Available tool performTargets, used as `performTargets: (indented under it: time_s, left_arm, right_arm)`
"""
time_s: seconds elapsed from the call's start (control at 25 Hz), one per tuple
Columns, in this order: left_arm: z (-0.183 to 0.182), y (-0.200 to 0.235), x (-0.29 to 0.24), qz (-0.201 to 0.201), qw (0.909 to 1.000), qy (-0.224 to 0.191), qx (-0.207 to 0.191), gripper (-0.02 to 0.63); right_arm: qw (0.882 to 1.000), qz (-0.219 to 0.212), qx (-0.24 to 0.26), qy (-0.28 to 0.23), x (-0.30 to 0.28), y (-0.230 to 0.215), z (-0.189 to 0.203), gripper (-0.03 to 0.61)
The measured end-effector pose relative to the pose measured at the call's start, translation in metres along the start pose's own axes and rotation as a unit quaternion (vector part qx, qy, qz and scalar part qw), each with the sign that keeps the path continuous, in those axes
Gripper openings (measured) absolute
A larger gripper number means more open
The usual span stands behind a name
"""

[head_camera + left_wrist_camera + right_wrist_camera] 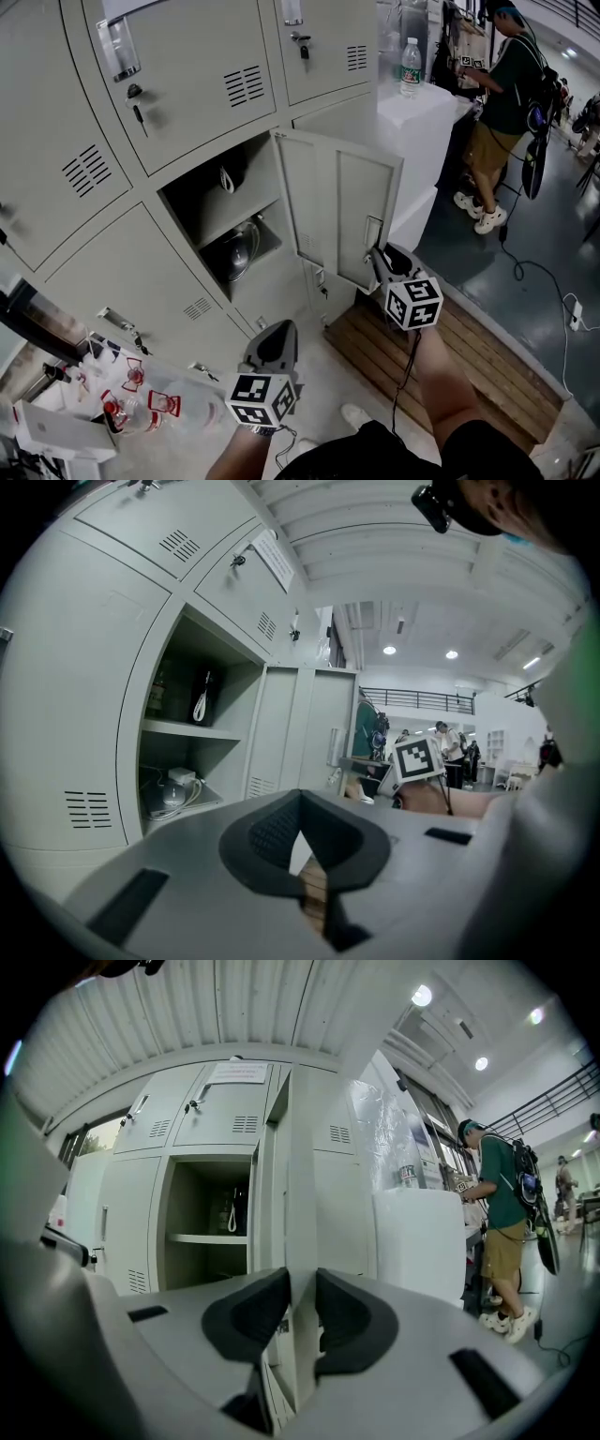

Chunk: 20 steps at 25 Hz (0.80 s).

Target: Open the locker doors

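Your right gripper is clamped on the free edge of the open locker door. In the right gripper view, that thin edge stands straight up between the two dark, bumpy pads. Both pads press on it.

Your left gripper is squeezed closed with nothing in it, and its dark pads meet at the tips. It hangs low in front of the lockers, well apart from the door.

The door is a thin, flat sheet of pale grey metal. It is smooth, with two raised panels on its inner face. It is a tall rectangle, and its long side runs up and down. It is swung out from the wall of lockers. Its hinge side sits by the open locker and its free edge points out toward you.

The other lockers are the same grey metal. They have small vent slits, and a key hangs in a lock. The open locker is a dark box, split in two by a flat shelf.

Under the door lie brown wooden slats. A clear plastic bottle stands on a white block, and a person stands beside it.
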<state>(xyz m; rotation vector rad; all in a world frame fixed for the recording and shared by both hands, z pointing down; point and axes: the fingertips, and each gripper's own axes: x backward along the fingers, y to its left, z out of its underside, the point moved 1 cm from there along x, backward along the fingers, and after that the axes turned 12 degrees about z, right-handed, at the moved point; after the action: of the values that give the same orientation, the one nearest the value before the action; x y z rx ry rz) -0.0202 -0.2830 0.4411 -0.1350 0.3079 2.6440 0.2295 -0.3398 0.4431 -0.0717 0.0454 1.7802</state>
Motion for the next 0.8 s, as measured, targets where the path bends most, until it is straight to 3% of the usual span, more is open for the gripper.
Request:
performTargets:
  time_s: [0.6,0.8]
  left_arm:
    - [-0.001,-0.004,-0.008,-0.006,1.0000,-0.003,0.003,-0.003]
    - [-0.001,-0.004,-0.009,-0.005,1.0000,-0.003,0.003,-0.003]
  right_arm:
    - [1.000,-0.014,0.012,-0.005,0.005,-0.004,-0.005,0.100]
    - [0.999,0.000,0.017,-0.031,0.022,-0.008,-0.019,0.103]
